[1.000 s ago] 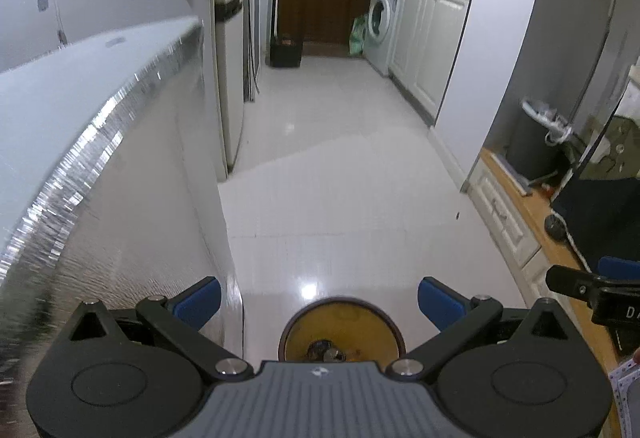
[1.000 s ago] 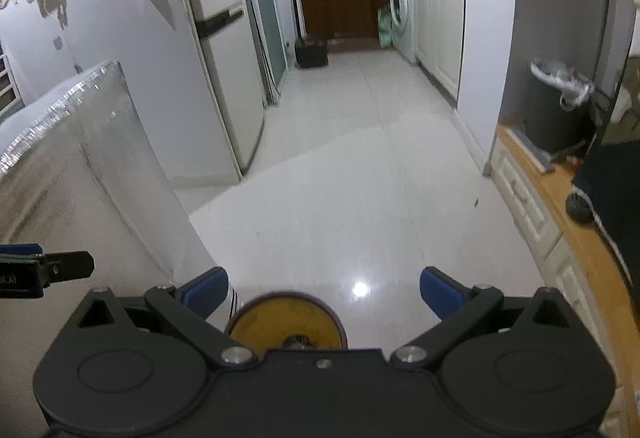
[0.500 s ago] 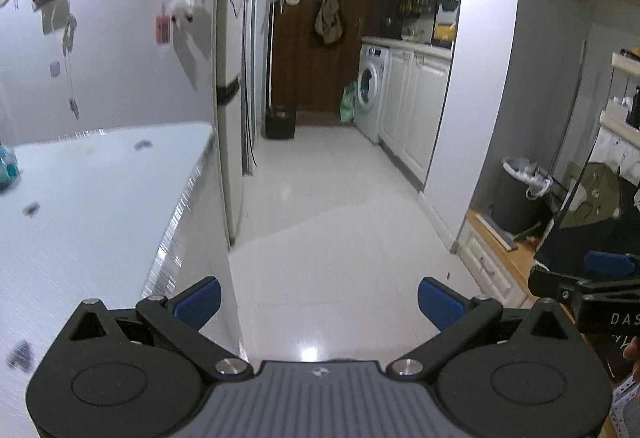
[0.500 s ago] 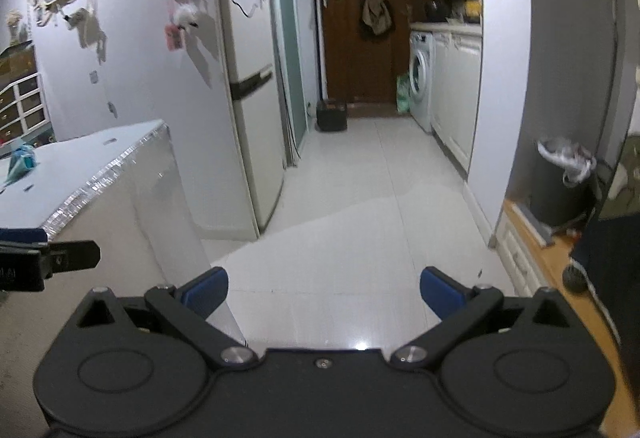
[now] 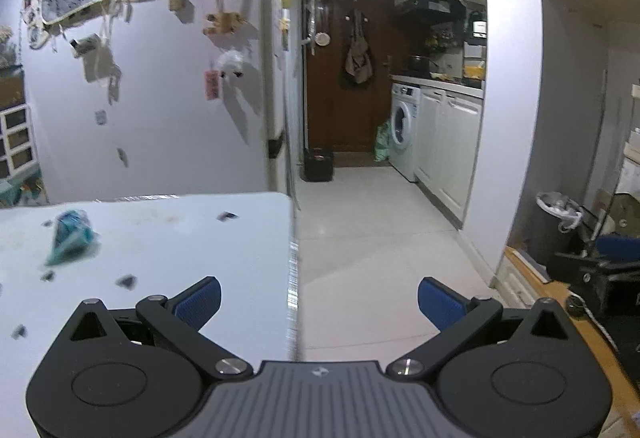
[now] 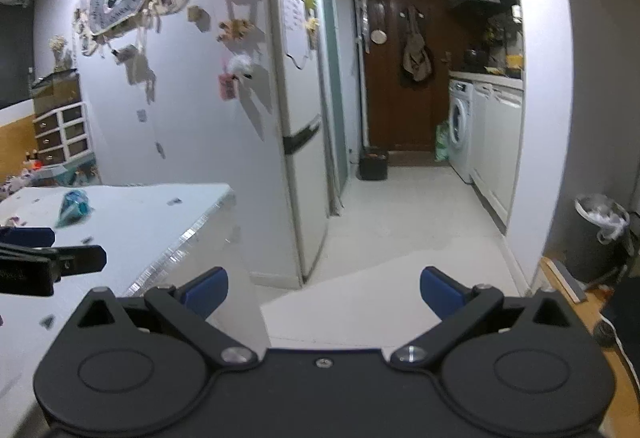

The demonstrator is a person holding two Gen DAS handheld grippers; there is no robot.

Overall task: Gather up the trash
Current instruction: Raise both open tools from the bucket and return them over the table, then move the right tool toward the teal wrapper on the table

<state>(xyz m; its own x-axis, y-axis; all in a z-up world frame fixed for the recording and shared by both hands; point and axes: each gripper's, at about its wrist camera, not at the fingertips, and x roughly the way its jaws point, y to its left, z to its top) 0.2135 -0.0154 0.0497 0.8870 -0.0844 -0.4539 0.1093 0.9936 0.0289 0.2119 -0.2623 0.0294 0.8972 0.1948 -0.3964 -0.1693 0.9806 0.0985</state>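
Ahead, both grippers' jaws gape empty; white liner fills the dark bin [image 6: 596,238] by the wall.

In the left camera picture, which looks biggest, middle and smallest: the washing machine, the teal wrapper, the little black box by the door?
1. washing machine
2. teal wrapper, helped by being nearer
3. black box

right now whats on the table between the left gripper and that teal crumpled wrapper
Only small dark scraps on bare white table, nothing bigger. The left wrist view shows it: the open left gripper and the teal wrapper are apart.
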